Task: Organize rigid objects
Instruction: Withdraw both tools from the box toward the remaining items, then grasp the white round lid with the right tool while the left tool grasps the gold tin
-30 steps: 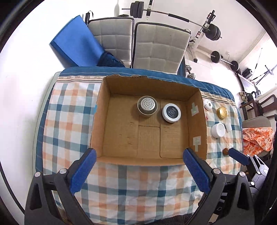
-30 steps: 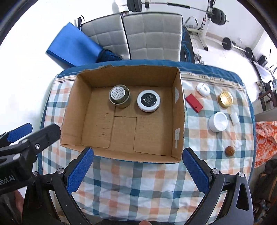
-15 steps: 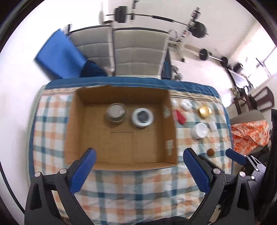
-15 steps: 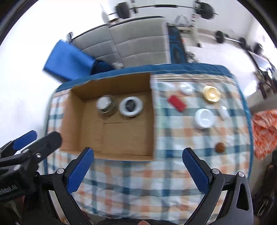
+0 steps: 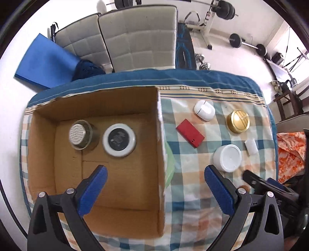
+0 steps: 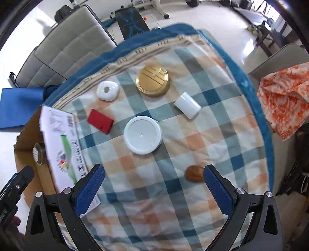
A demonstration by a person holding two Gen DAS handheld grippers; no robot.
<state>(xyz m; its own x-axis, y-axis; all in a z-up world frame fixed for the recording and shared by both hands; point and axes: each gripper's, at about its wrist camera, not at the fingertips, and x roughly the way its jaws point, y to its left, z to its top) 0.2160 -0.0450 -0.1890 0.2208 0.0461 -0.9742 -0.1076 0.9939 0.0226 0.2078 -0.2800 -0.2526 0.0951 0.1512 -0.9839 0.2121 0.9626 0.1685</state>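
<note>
An open cardboard box point(image 5: 160, 146) sits on the checked cloth and holds a metal shaker tin point(image 5: 80, 134) and a white-rimmed black jar point(image 5: 119, 139). To its right lie a red card case point(image 6: 100, 121), a white round jar point(image 6: 143, 134), a gold lid point(image 6: 153, 80), a white earbud case point(image 6: 107, 90), a small white block point(image 6: 187, 104) and a brown nut point(image 6: 194, 173). My left gripper point(image 5: 156, 191) is open over the box's right wall. My right gripper point(image 6: 153, 189) is open above the cloth, the nut by its right finger.
Two grey padded chairs point(image 5: 123, 40) and a blue mat point(image 5: 46, 61) stand behind the table. Weight equipment point(image 5: 222, 11) is at the back. An orange patterned cloth point(image 6: 285, 96) lies on a chair to the right. The table edge runs close past the objects on the right.
Both grippers have moved right and come lower and closer. The right one now looks over the loose objects instead of the box. Both stayed open.
</note>
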